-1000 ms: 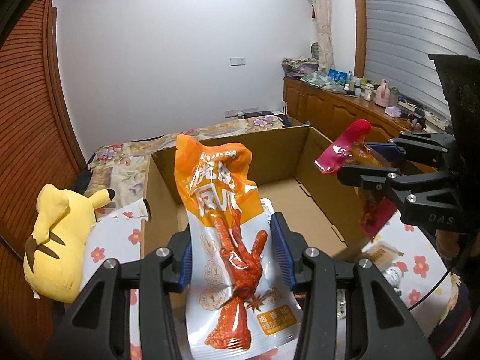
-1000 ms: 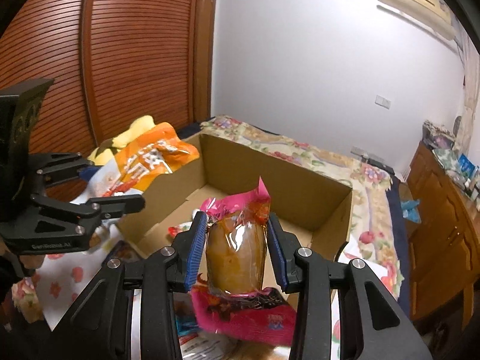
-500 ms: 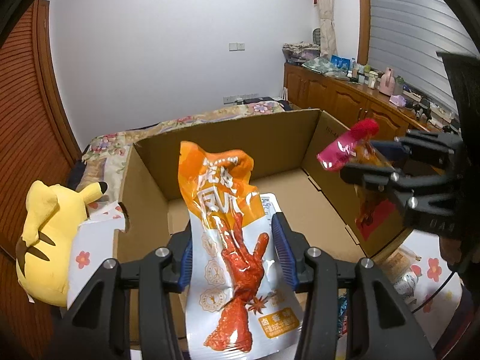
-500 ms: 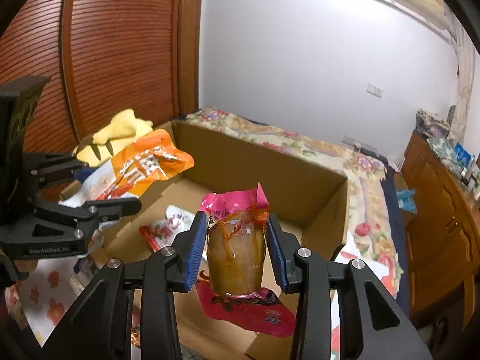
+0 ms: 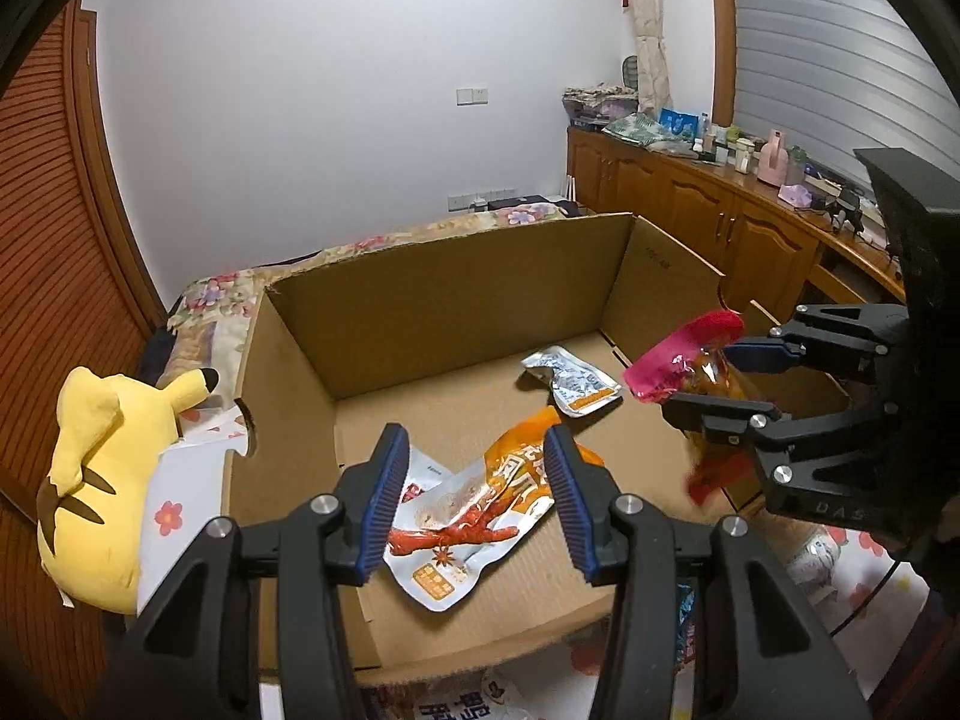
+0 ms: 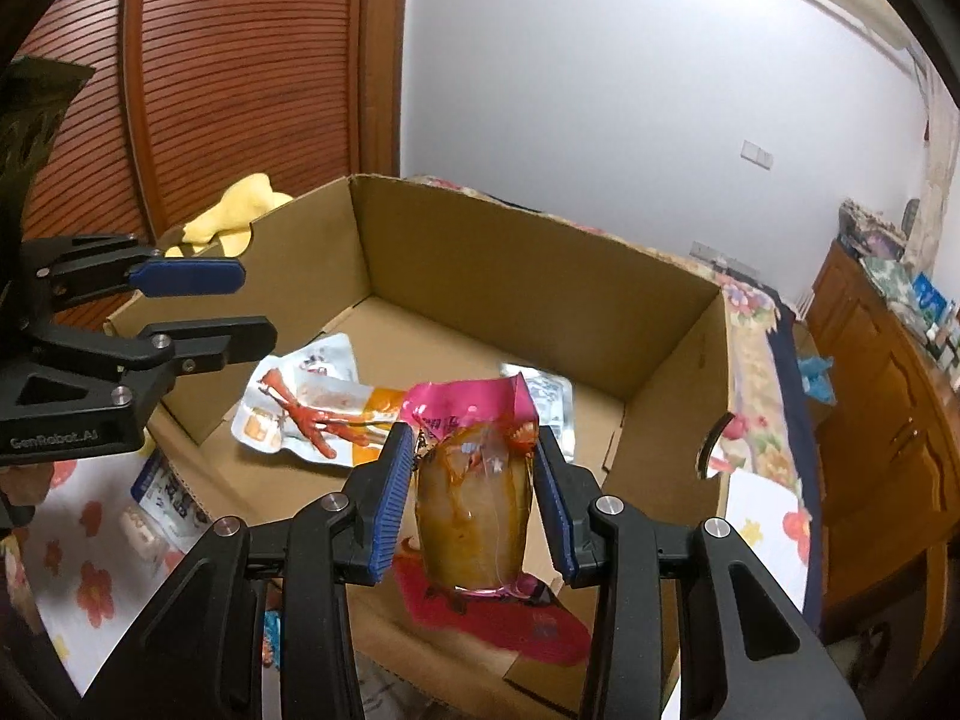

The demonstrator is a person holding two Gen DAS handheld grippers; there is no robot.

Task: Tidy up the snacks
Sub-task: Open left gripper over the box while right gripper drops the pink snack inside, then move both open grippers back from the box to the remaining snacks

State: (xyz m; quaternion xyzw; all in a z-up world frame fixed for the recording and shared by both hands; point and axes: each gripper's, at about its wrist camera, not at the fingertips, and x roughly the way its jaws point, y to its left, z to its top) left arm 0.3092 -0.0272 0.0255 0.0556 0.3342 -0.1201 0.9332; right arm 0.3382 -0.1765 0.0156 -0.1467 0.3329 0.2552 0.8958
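An open cardboard box (image 5: 444,306) (image 6: 528,276) sits on a flowered cloth. My left gripper (image 5: 474,495) (image 6: 198,312) is open and empty above the box's near left part. An orange chicken-feet snack pack (image 5: 480,510) (image 6: 318,414) lies flat on the box floor below it. A silver snack pack (image 5: 570,381) (image 6: 549,396) lies further in. My right gripper (image 6: 474,507) (image 5: 720,378) is shut on a pink pack with a brown snack (image 6: 474,492) (image 5: 690,360), held above the box's right side.
A yellow plush toy (image 5: 102,468) (image 6: 234,216) lies left of the box. More snack packs (image 6: 162,492) lie on the cloth (image 6: 72,516) in front of the box. Wooden cabinets (image 5: 720,210) with clutter stand to the right, and a slatted wooden door (image 6: 240,72) to the left.
My left gripper opened and the orange pack dropped onto the box floor. Both grippers moved forward over the box. The right gripper still holds the pink pack.
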